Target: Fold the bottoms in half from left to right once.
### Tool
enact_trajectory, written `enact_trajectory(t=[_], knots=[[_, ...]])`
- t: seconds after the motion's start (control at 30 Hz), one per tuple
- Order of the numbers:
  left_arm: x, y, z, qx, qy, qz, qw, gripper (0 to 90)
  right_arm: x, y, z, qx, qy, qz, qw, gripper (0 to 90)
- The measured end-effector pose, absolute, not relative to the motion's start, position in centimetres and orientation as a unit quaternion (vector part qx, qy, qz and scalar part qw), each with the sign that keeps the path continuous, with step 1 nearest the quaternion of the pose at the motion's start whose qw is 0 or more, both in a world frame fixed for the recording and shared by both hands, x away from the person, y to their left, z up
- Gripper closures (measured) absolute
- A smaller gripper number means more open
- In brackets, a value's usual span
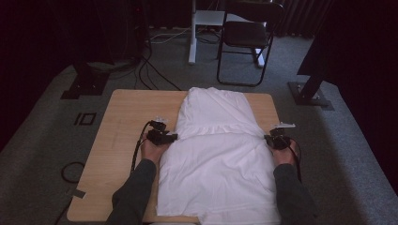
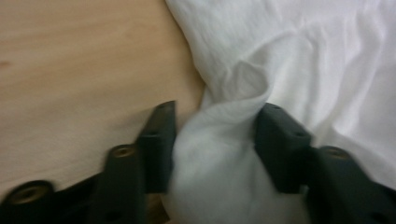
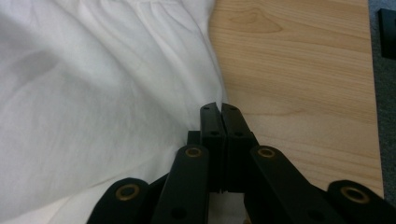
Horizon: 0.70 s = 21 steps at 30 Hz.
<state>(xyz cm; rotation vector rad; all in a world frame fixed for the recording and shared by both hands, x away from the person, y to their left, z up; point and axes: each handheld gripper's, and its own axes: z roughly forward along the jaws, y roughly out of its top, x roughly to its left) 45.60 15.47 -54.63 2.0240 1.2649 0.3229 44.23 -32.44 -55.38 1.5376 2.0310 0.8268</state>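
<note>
We have a white garment (image 1: 216, 150) spread flat on the wooden worktop (image 1: 126, 122), its gathered waist seam running straight between our two hands. In the left gripper view, a bunched fold of that garment (image 2: 224, 154) bulges up between the jaws of the left hand-held gripper (image 2: 215, 135). The jaws stand partly spread, with cloth against both inner faces, so we judge this a loose pinch on a thick wad rather than a firm bite. Bare worktop (image 2: 79, 70) lies just beyond the outer jaw.

The right hand-held gripper (image 3: 219, 122) has its jaws pressed tightly together at the garment's (image 3: 102, 93) opposite edge. Cloth shows under its linkage, and we take it to be nipping a thin hem, though the seam between the pads hides how much fabric is caught. Worktop (image 3: 299, 79) runs on past its far side.

The risk from here is an uneven lift. The left wad could slip out if the jaws do not tighten, while the right bite may hold only a single layer. If either lets go, the fold would skew or the garment would drag crooked across the worktop. Behind the worktop stands a folding chair (image 1: 246, 37) on the carpet.
</note>
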Motion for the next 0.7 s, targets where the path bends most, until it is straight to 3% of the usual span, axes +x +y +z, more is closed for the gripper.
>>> enact_trajectory(t=[0.07, 0.13, 0.33, 0.7], knots=[[45.3, 15.6, -54.6, 0.791, 0.486, 0.135, 0.346, 76.0, 44.0, -32.3, -55.4, 0.557, 0.740, 0.301, 0.228, 88.8], [45.0, 15.9, -54.5, 0.794, 0.482, 0.143, 0.342, 84.7, 43.6, -32.1, -55.4, 0.554, 0.741, 0.303, 0.229, 89.0], [41.8, 18.8, -54.8, 0.790, 0.478, 0.159, 0.350, 87.3, 40.5, -31.3, -55.7, 0.542, 0.746, 0.327, 0.206, 89.1], [31.8, 21.7, -55.0, 0.802, 0.458, 0.162, 0.348, 87.8, 29.8, -30.3, -56.0, 0.522, 0.764, 0.342, 0.166, 89.1]])
